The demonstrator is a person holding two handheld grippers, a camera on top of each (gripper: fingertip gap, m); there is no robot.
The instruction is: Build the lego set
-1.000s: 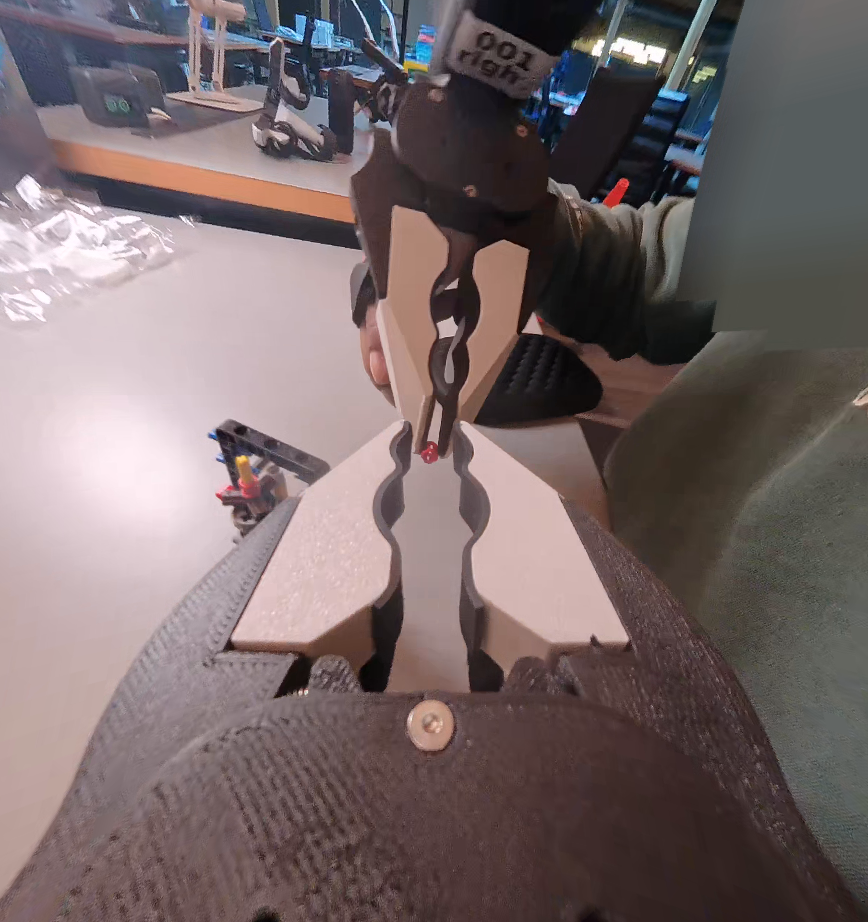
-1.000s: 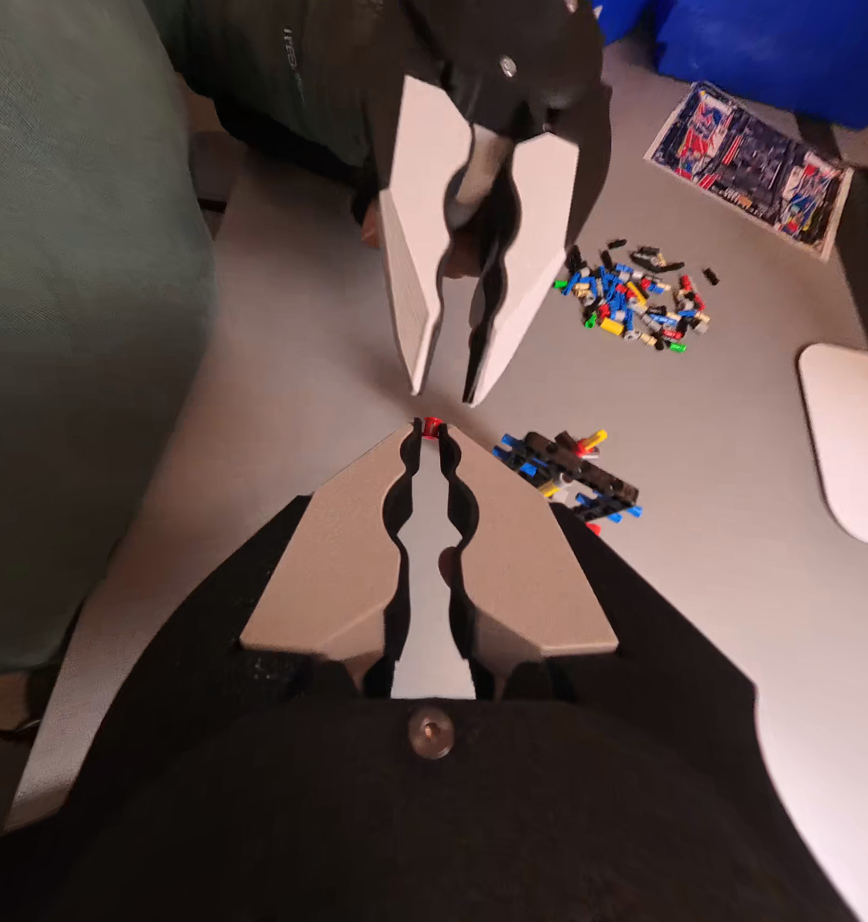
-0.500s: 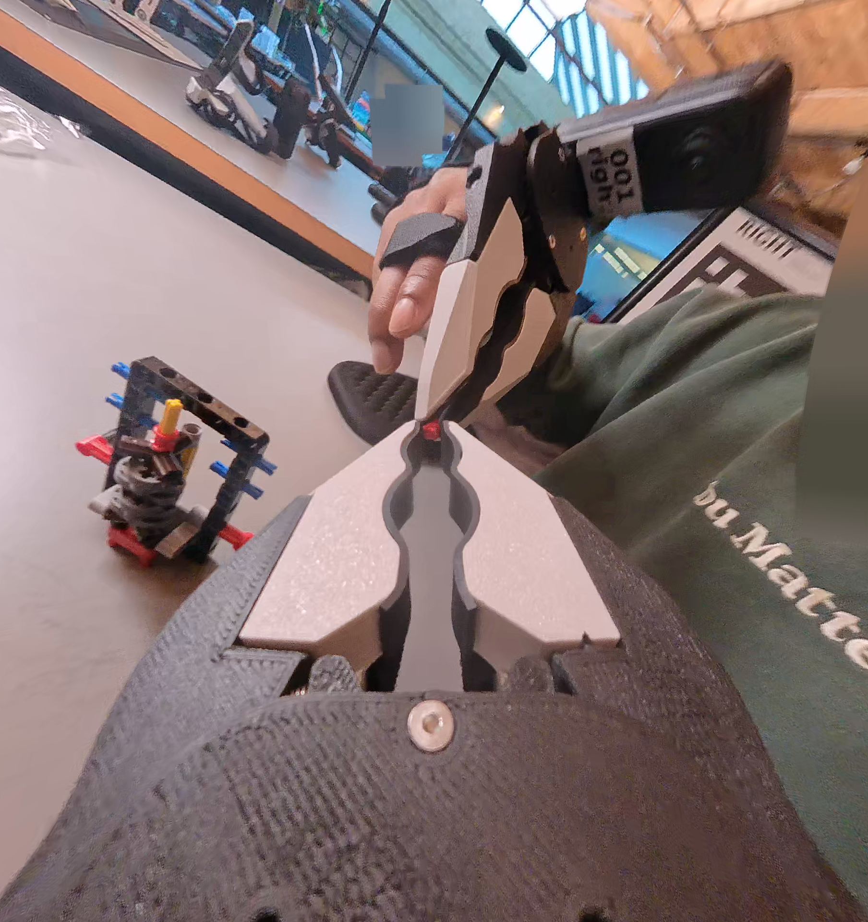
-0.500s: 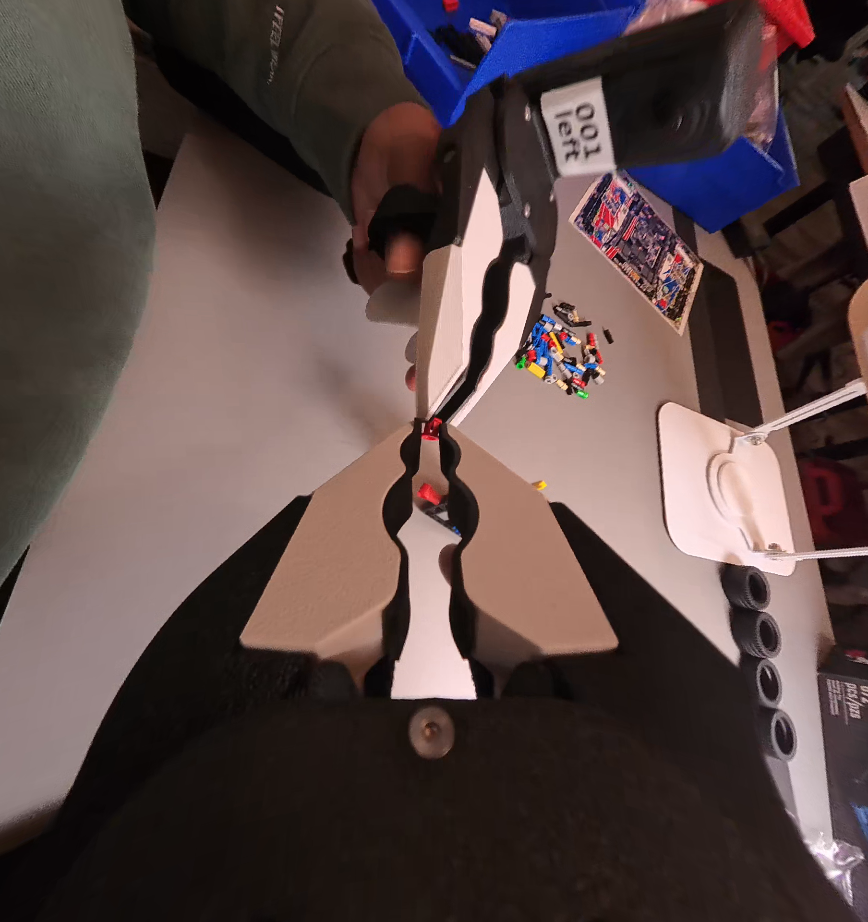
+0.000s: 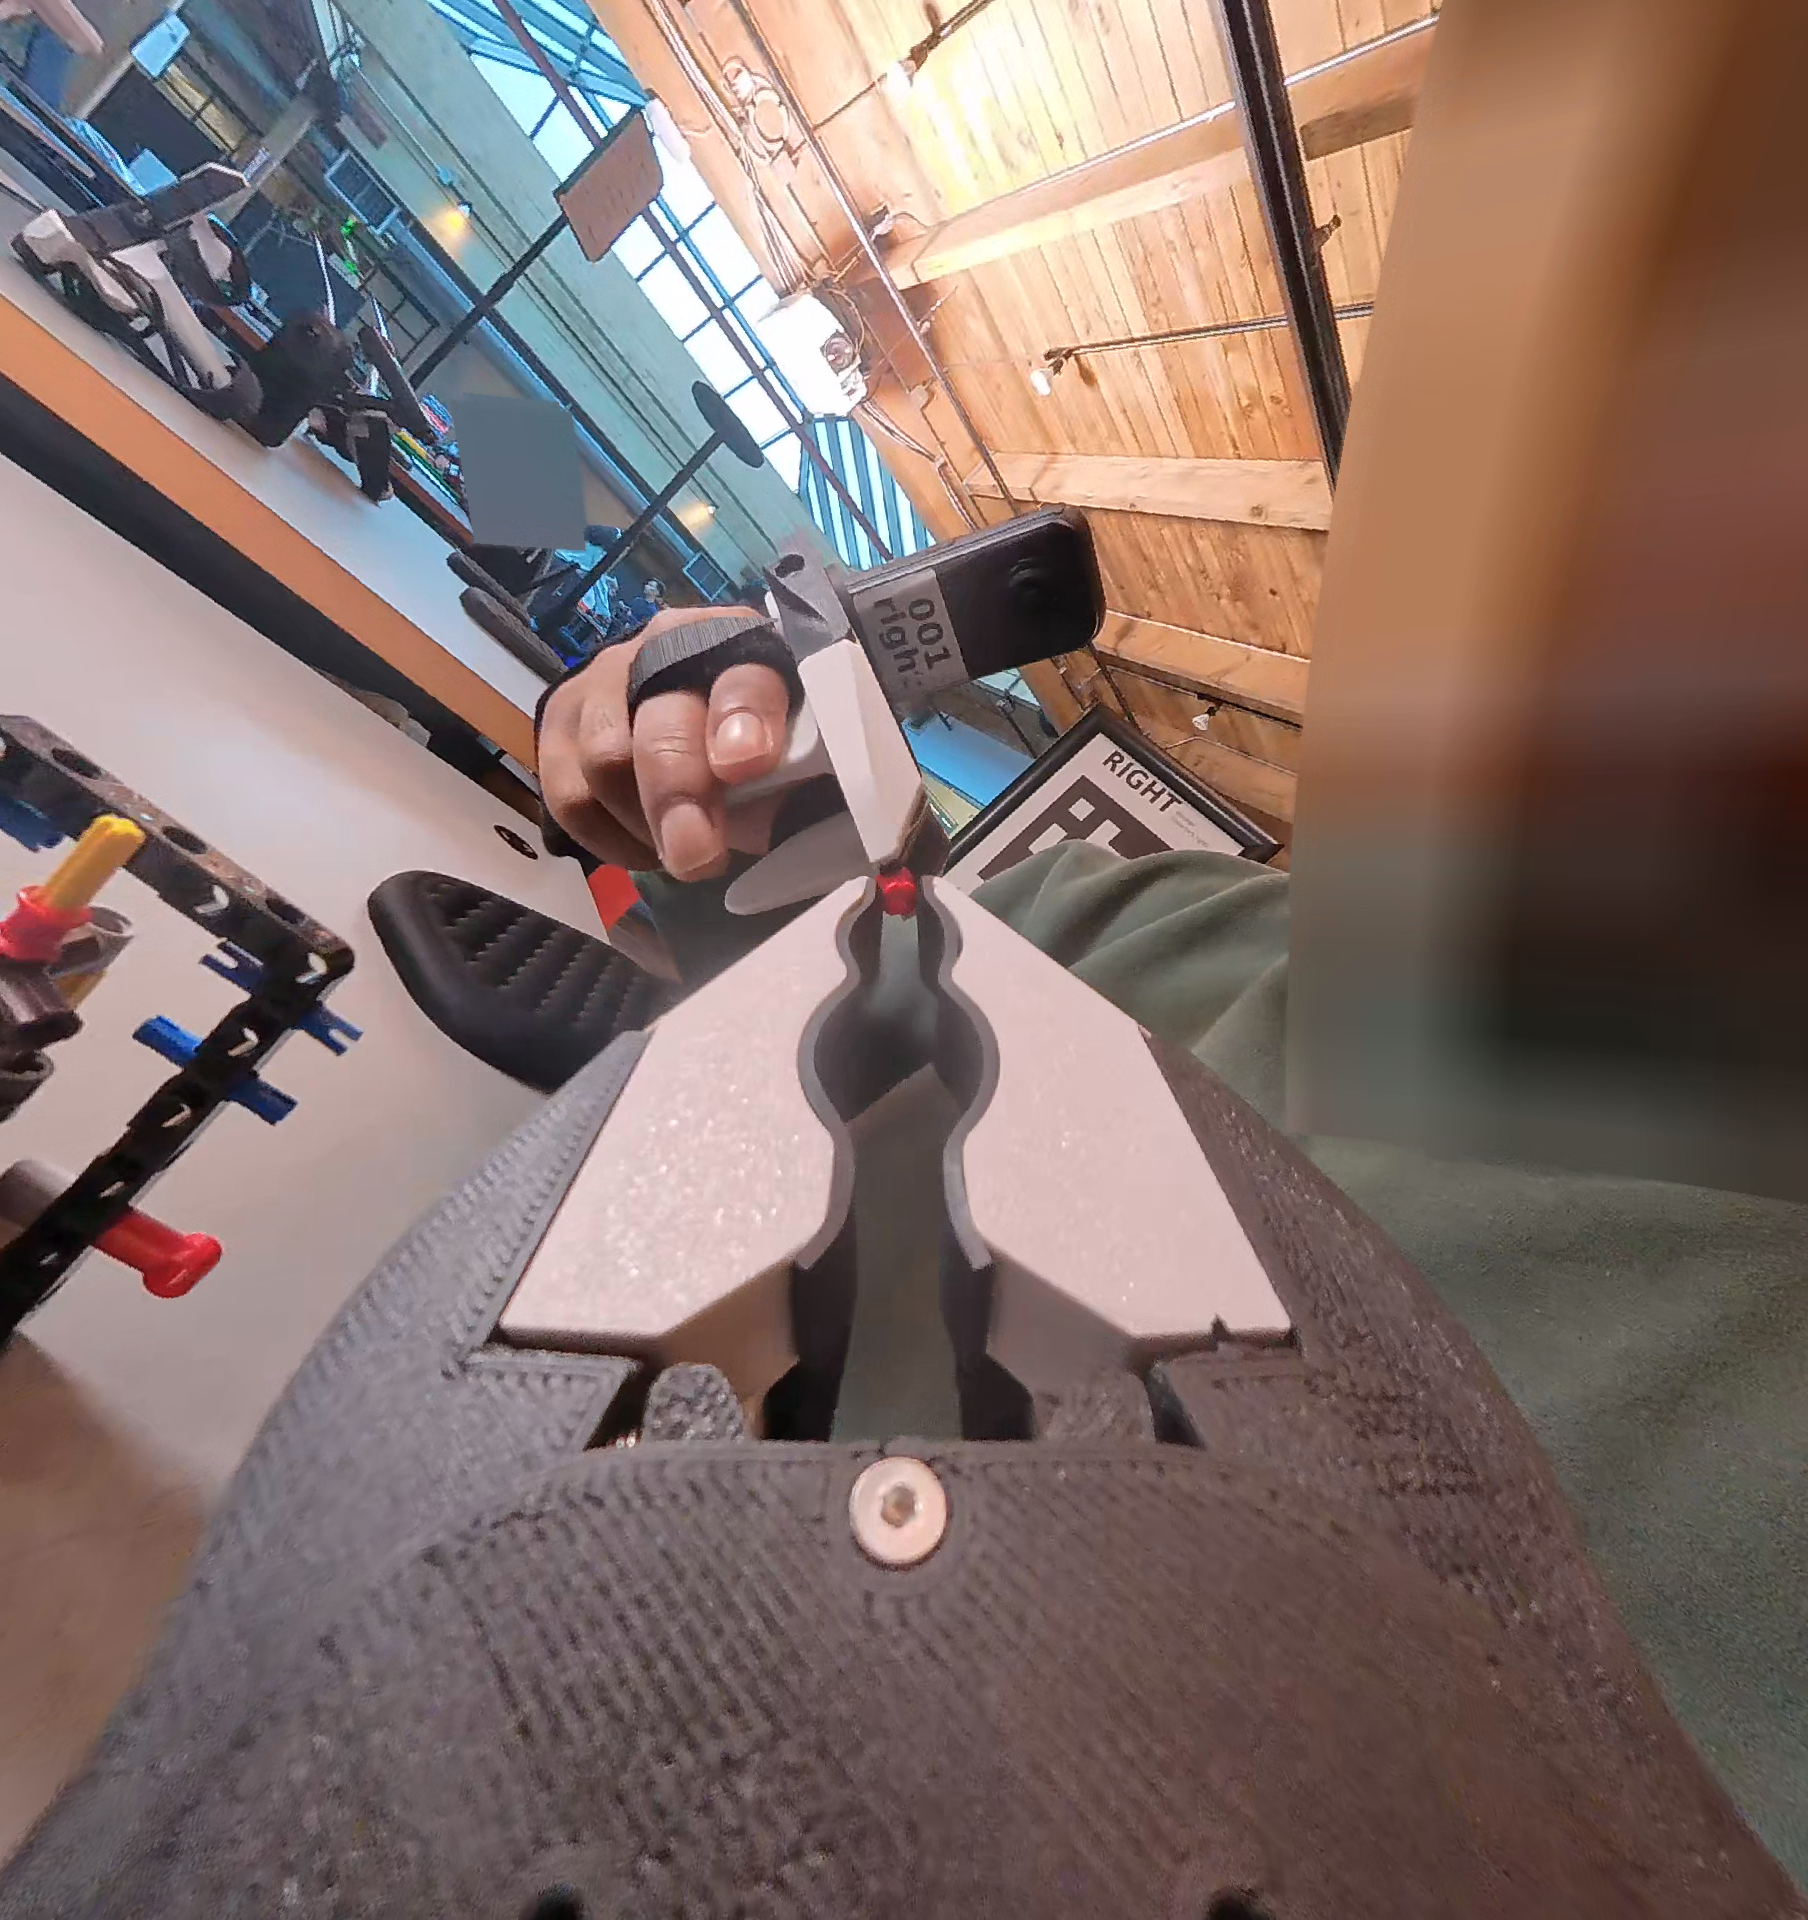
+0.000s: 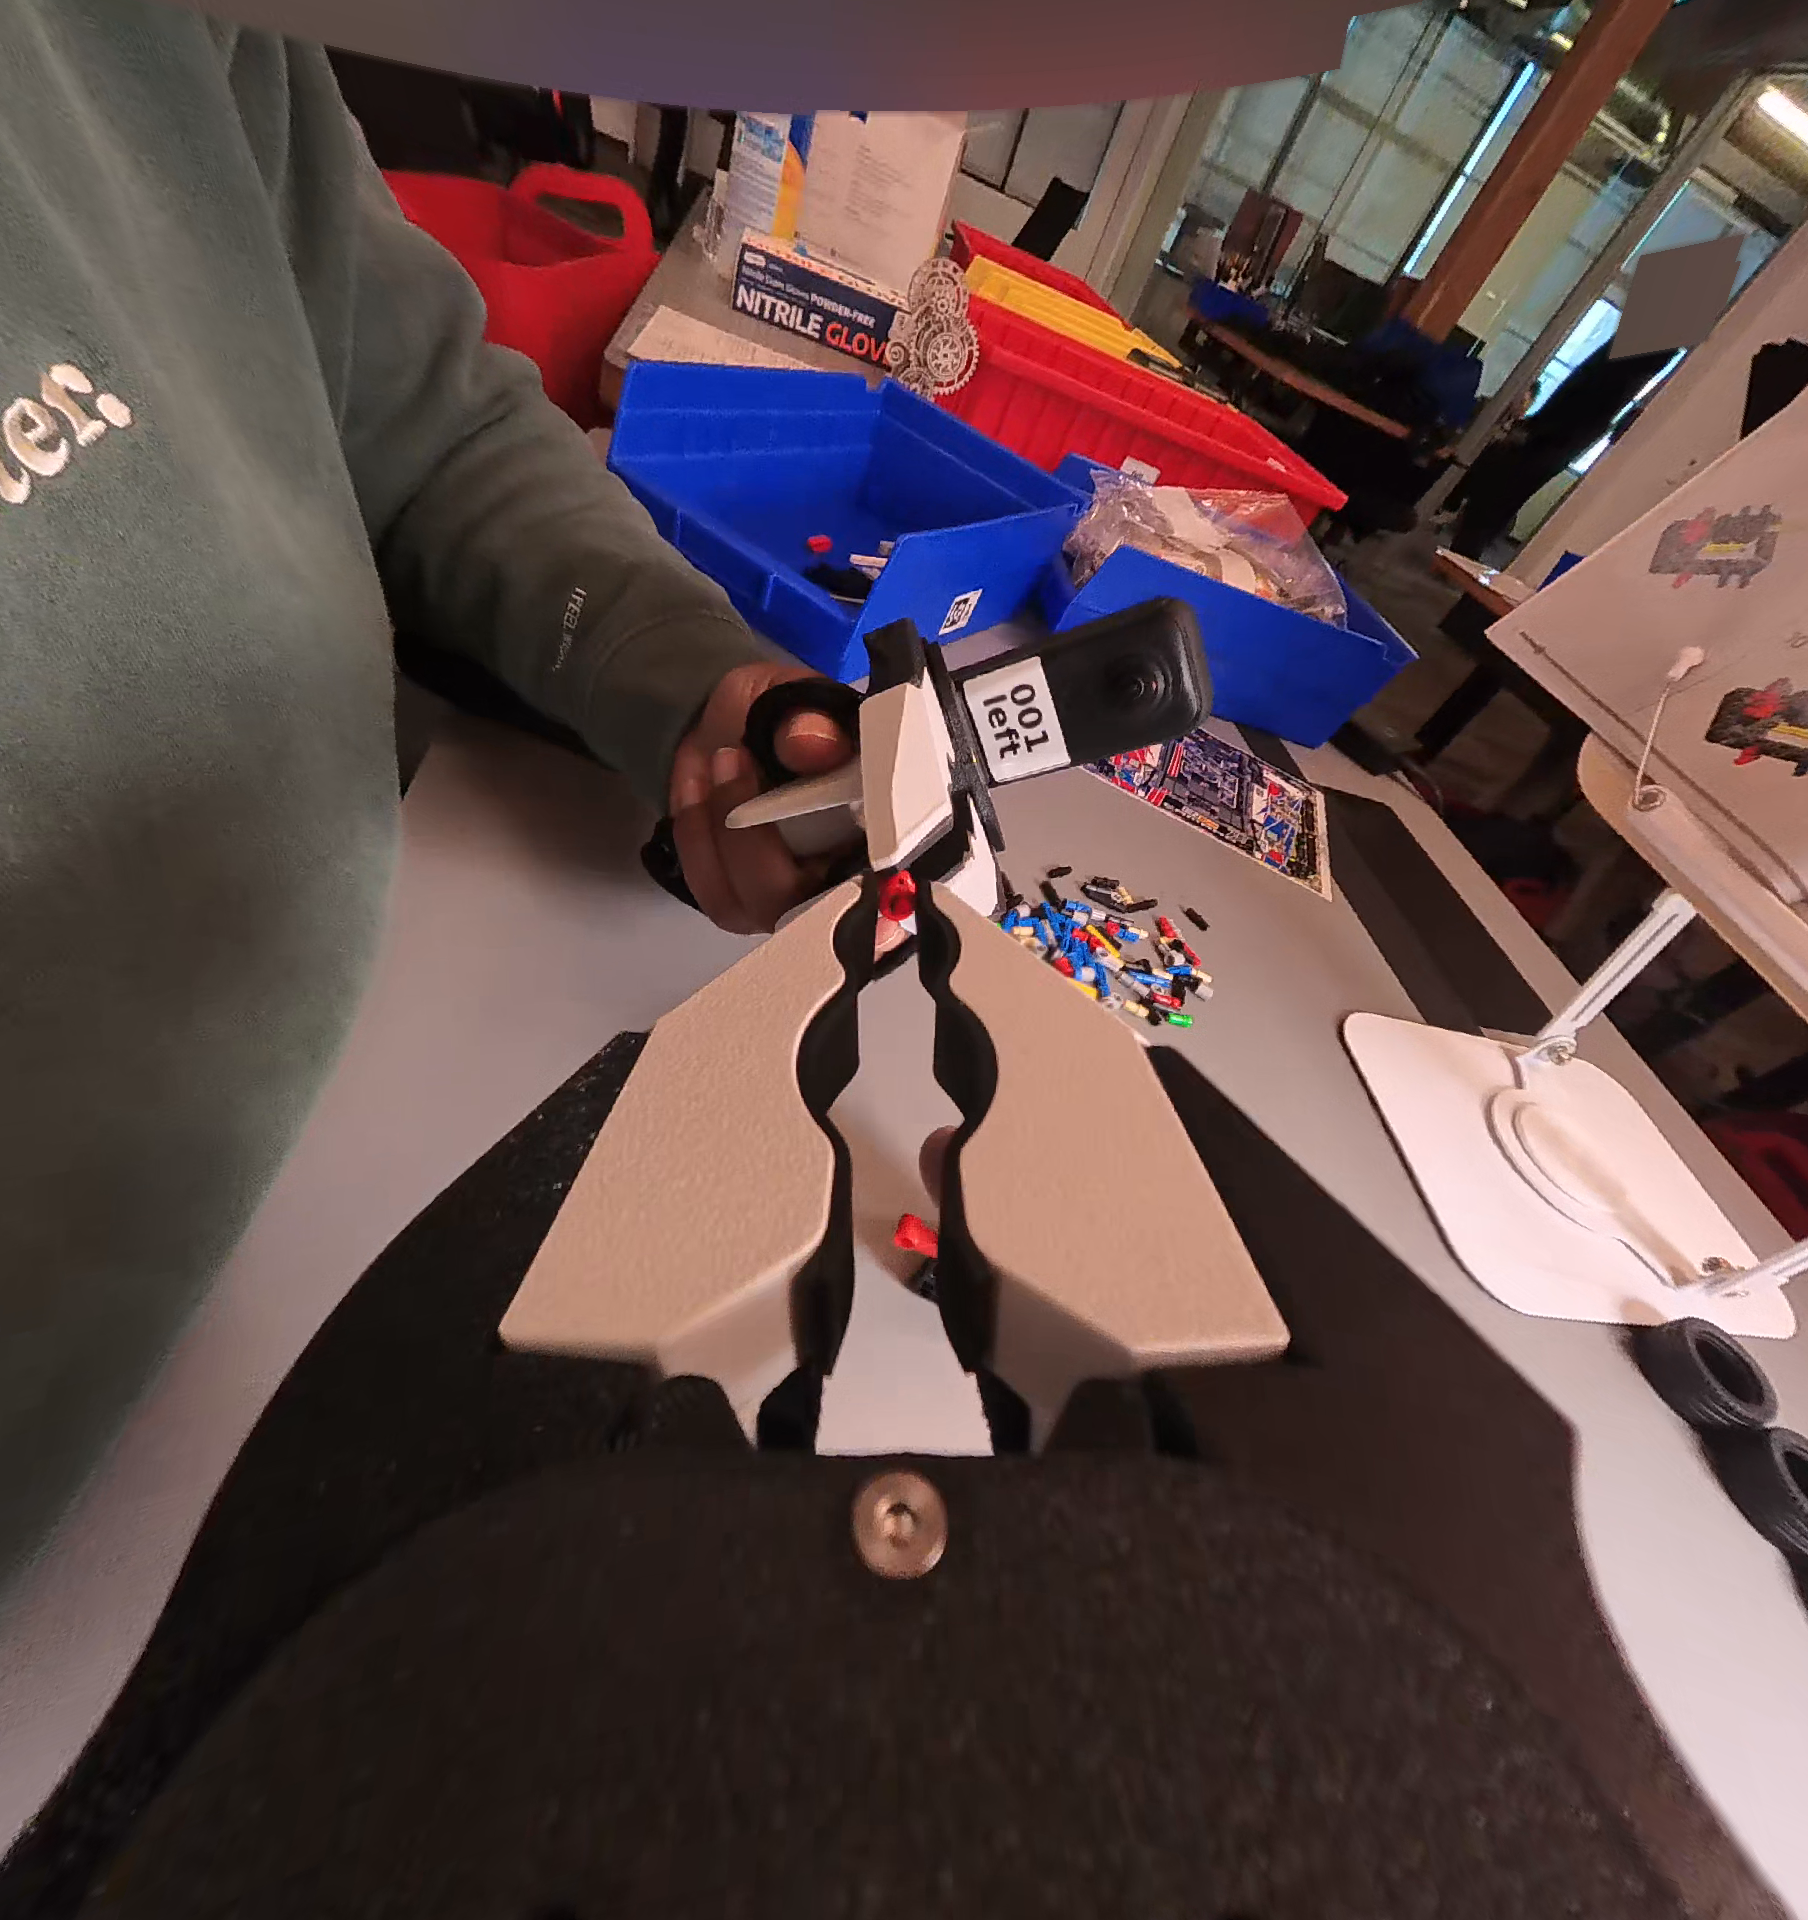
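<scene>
A small red lego piece (image 5: 895, 890) sits pinched between the tips of my left gripper (image 5: 895, 896), held up in the air in front of the person's green sweatshirt. My right gripper (image 6: 895, 906) meets it tip to tip. In the right wrist view the red piece (image 6: 895, 894) hangs at the left gripper's tips, with a thin gap to each right fingertip, so the right jaws stand slightly apart. The part-built model (image 5: 100, 987), a black frame with blue pins, red axles and a yellow axle, stands on the table at the left.
A pile of loose pieces (image 6: 1108, 956) lies on the grey table (image 6: 464, 1039). Behind it are a sticker sheet (image 6: 1222, 810) and blue bins (image 6: 827, 488). The instruction booklet (image 6: 1731, 644) stands on a white stand (image 6: 1544, 1174) at the right, with black tyres (image 6: 1762, 1455) beside it. The grippers are tip to tip, or close to it.
Both grippers have lifted and tilted upward together. The left jaws have closed on the red piece that the right gripper held, and the right jaws have eased apart.
</scene>
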